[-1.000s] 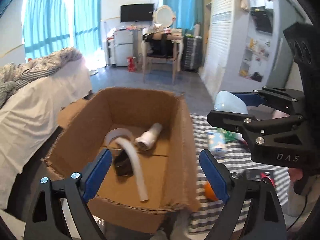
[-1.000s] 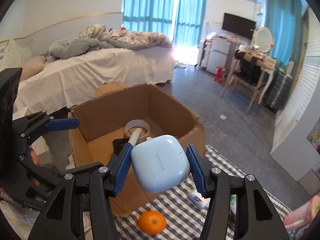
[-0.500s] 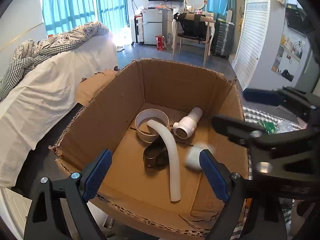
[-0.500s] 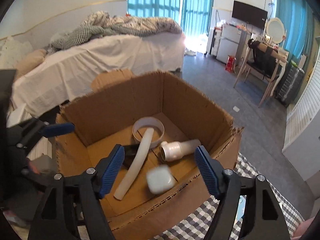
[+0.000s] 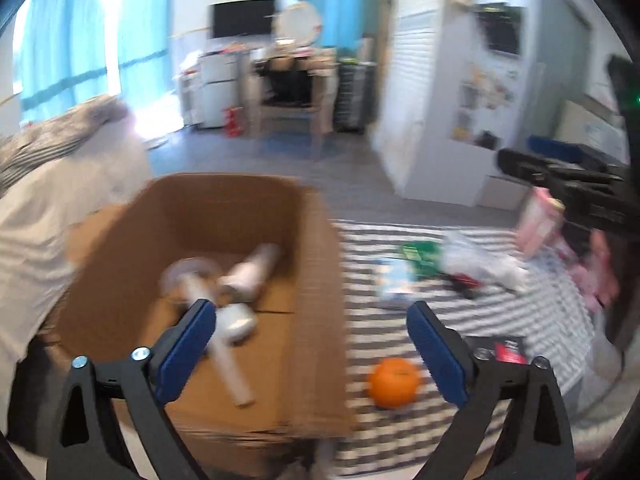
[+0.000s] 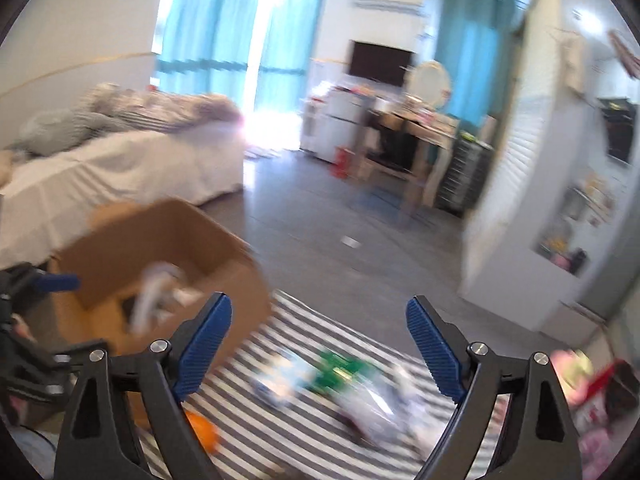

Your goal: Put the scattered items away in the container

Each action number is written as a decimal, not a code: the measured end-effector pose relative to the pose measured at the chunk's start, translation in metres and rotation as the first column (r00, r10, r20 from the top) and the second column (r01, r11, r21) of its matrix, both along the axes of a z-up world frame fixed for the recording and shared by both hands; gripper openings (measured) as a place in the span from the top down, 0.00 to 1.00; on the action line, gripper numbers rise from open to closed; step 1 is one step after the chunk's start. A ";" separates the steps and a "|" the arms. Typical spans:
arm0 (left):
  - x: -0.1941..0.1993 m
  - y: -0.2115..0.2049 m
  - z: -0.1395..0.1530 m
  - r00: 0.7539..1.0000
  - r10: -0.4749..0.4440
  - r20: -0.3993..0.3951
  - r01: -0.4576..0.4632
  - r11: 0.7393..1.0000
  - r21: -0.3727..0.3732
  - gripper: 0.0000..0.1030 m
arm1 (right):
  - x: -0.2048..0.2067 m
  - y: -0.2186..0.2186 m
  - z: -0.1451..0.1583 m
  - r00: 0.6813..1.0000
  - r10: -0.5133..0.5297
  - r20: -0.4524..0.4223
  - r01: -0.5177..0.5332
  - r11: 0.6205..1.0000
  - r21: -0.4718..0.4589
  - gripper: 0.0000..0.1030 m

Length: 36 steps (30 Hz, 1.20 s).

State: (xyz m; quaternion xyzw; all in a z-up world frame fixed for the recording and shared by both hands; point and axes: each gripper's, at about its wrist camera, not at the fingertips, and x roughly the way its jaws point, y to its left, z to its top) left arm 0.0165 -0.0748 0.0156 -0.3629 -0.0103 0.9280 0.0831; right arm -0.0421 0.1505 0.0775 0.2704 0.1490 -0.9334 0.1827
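Observation:
The open cardboard box [image 5: 312,240] stands left of the striped cloth [image 5: 500,320]; it also shows in the right wrist view [image 6: 240,280]. Inside lie a white hose [image 5: 228,360], a white pipe fitting [image 5: 256,268], a ring [image 5: 188,272] and the pale blue earbud case [image 5: 238,320]. An orange [image 5: 394,382] lies on the cloth by the box. My left gripper [image 5: 312,344] is open and empty above the box's right wall. My right gripper [image 6: 320,344] is open and empty over the cloth; it shows at the right edge of the left wrist view [image 5: 568,188].
On the cloth lie a green packet [image 5: 420,256], a clear plastic bag [image 5: 476,260], a pale blue packet [image 5: 394,280], a pink carton [image 5: 536,224] and a black-red item [image 5: 504,348]. A bed [image 6: 120,168] stands left of the box. Both views are motion-blurred.
The earbud case left my right gripper and now lies in the box. Both grippers have swung right, from over the box toward the striped cloth.

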 end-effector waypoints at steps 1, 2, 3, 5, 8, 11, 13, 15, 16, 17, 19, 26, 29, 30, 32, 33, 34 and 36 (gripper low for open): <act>0.000 0.013 -0.005 0.999 -0.049 0.012 0.049 0.999 0.012 0.01 | -0.002 0.013 -0.005 0.999 -0.030 0.014 0.030 1.000 0.006 0.13; -0.002 0.024 -0.011 0.996 -0.084 0.028 0.083 0.996 0.020 0.01 | -0.003 0.032 -0.015 0.997 -0.072 0.037 0.072 0.997 0.015 0.13; -0.004 0.035 -0.018 0.993 -0.106 0.044 0.105 0.994 0.018 0.01 | -0.005 0.047 -0.024 0.993 -0.106 0.058 0.105 0.994 0.023 0.13; -0.008 0.052 -0.032 0.989 -0.129 0.071 0.129 0.992 0.002 0.01 | -0.008 0.074 -0.043 0.981 -0.165 0.105 0.162 0.986 0.033 0.13; -0.015 0.074 -0.059 0.985 -0.123 0.121 0.127 0.991 -0.029 0.01 | -0.013 0.110 -0.071 0.957 -0.224 0.184 0.218 0.975 0.049 0.13; -0.015 0.090 -0.073 0.990 -0.103 0.099 0.114 0.987 -0.113 0.00 | -0.016 0.138 -0.098 0.934 -0.250 0.254 0.243 0.968 0.059 0.13; -0.019 0.100 -0.083 0.985 -0.101 0.140 0.117 0.987 -0.109 0.00 | -0.018 0.151 -0.114 0.922 -0.260 0.287 0.251 0.966 0.066 0.13; -0.022 0.106 -0.088 0.981 -0.109 0.158 0.125 0.988 -0.094 0.00 | -0.025 0.156 -0.124 0.916 -0.258 0.308 0.248 0.966 0.073 0.13; -0.023 0.108 -0.092 0.982 -0.107 0.157 0.123 0.987 -0.099 0.00 | -0.027 0.157 -0.129 0.915 -0.255 0.314 0.243 0.967 0.076 0.13; -0.023 0.109 -0.096 0.982 -0.100 0.158 0.118 0.987 -0.108 0.00 | -0.031 0.158 -0.134 0.914 -0.249 0.320 0.237 0.968 0.078 0.13; -0.027 0.111 -0.103 0.981 -0.086 0.176 0.108 0.987 -0.119 0.00 | -0.038 0.159 -0.140 0.915 -0.238 0.326 0.225 0.971 0.079 0.13; -0.041 0.111 -0.122 0.976 -0.046 0.212 0.077 0.987 -0.141 0.00 | -0.068 0.160 -0.166 0.905 -0.224 0.362 0.195 0.974 0.115 0.13; -0.044 0.111 -0.128 0.974 -0.042 0.223 0.078 0.985 -0.155 0.00 | -0.076 0.159 -0.176 0.898 -0.223 0.380 0.192 0.974 0.117 0.13; -0.045 0.111 -0.131 0.973 -0.044 0.227 0.082 0.983 -0.162 0.00 | -0.078 0.159 -0.179 0.895 -0.230 0.384 0.197 0.973 0.123 0.13; -0.046 0.112 -0.134 0.971 -0.048 0.233 0.090 0.981 -0.173 0.00 | -0.080 0.161 -0.183 0.889 -0.234 0.393 0.201 0.972 0.124 0.13; -0.047 0.112 -0.136 0.969 -0.052 0.240 0.096 0.980 -0.175 0.00 | -0.081 0.162 -0.183 0.888 -0.233 0.397 0.203 0.972 0.115 0.13; -0.048 0.111 -0.137 0.967 -0.056 0.248 0.101 0.980 -0.173 0.00 | -0.081 0.165 -0.183 0.885 -0.231 0.405 0.209 0.973 0.099 0.13; -0.049 0.109 -0.140 0.962 -0.062 0.265 0.108 0.980 -0.164 0.01 | -0.082 0.168 -0.183 0.880 -0.228 0.417 0.214 0.973 0.081 0.14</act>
